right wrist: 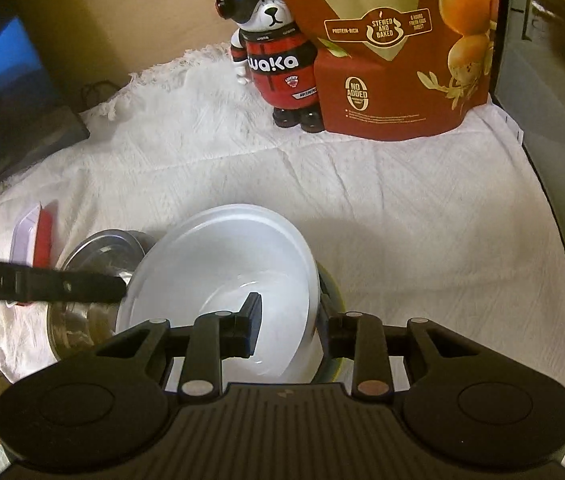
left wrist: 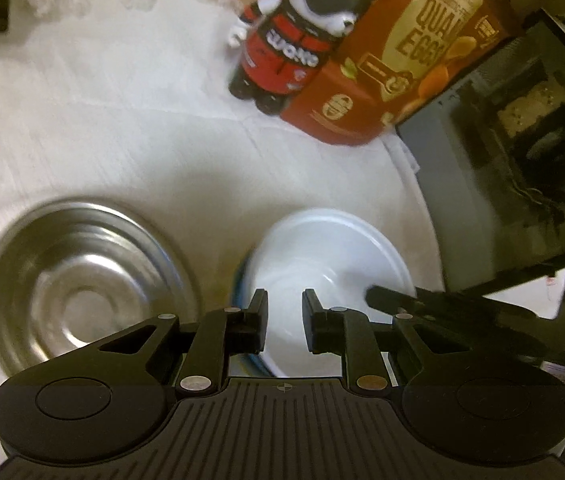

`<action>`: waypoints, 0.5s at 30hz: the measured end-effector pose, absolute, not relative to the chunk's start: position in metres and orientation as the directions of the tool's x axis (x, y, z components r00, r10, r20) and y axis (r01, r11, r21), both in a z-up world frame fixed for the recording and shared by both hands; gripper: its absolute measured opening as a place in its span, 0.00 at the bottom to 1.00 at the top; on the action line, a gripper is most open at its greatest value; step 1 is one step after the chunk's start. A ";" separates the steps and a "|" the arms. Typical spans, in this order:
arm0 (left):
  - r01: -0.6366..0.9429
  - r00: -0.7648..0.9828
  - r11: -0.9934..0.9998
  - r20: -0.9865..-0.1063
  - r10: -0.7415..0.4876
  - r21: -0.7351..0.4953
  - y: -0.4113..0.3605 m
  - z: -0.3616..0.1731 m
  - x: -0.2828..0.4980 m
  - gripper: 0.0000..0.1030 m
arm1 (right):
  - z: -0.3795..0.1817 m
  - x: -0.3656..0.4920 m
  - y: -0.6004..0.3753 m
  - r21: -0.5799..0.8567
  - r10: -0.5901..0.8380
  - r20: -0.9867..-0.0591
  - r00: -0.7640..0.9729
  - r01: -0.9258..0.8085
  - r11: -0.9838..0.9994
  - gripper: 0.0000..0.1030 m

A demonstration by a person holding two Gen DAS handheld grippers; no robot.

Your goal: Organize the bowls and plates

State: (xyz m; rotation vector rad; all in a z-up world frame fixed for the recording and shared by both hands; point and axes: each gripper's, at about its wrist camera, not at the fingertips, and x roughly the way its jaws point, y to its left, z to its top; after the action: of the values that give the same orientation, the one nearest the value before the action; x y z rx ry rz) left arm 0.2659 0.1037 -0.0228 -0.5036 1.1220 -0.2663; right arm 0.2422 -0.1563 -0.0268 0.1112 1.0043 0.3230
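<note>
Right gripper [right wrist: 288, 316] up close, jaws nearly closed and pinching the right wall of the white bowl [right wrist: 222, 248]: one finger inside, one outside. Left gripper [left wrist: 284, 320] narrow-gapped at the bowl's opposite rim; firm grip or not, cannot tell. Bowl mouth-up on the white cloth [right wrist: 362, 200], round, no long axis, just beside the steel bowl [left wrist: 86, 292]. Behind: panda figure [right wrist: 278, 68] marked "waka", red pouch [right wrist: 382, 60] reading "EGGS", "STEWED AND BAKED", "NO ADDED".

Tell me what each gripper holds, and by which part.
The right gripper pinches the white bowl by its right rim. The left gripper straddles the left rim; whether it grips cannot be told.
</note>
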 end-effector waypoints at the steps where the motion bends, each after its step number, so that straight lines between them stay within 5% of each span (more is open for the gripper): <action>1: -0.037 0.404 0.845 -0.782 -0.475 -0.533 0.101 -0.024 0.267 0.20 | -0.027 0.243 -0.157 0.245 0.321 -0.809 0.493 -0.213 0.946 0.29; 9: -0.007 0.397 0.845 -0.777 -0.489 -0.535 0.090 -0.026 0.266 0.20 | -0.037 0.242 -0.161 0.233 0.291 -0.826 0.482 -0.177 0.956 0.29; 15: -0.051 0.518 0.877 -0.763 -0.385 -0.478 0.123 -0.007 0.260 0.20 | -0.031 0.236 -0.171 0.207 0.246 -0.820 0.518 -0.131 0.969 0.29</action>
State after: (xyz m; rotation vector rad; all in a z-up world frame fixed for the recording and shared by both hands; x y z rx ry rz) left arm 0.2605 0.1232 -0.0067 -0.4800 1.0154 -0.2097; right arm 0.2359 -0.1708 -0.0305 0.1246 1.0021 0.2270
